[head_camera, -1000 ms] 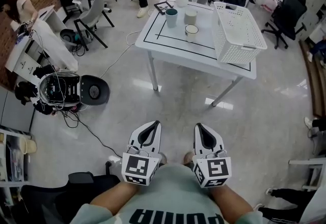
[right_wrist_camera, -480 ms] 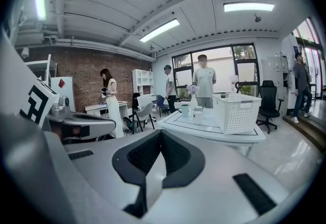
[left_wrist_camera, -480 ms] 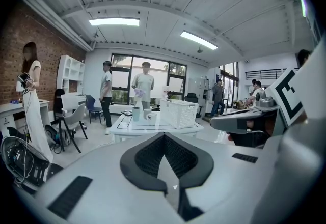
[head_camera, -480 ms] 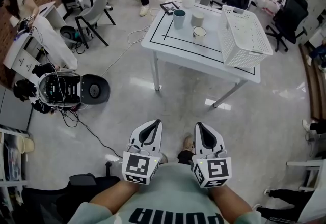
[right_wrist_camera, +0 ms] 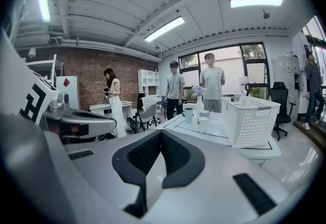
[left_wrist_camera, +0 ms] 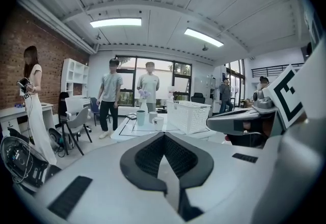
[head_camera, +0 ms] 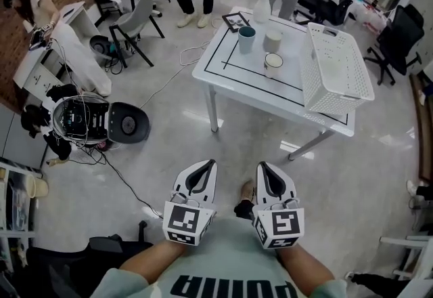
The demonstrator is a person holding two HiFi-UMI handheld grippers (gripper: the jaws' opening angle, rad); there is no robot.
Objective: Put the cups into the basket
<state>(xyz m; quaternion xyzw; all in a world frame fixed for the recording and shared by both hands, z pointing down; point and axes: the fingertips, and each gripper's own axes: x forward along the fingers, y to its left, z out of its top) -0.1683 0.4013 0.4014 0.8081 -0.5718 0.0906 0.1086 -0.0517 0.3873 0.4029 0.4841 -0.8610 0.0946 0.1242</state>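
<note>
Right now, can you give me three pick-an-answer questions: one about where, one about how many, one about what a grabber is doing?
1. Where is the basket? A floor; B table; C chair.
2. How many cups stand on the table? A one; B three; C five.
3. The right gripper is: A wide open; B holding a cup; C shut, empty.
Answers: B, it sits on the tabletop; B, one teal, two pale; C, its fingers meet with nothing between.
</note>
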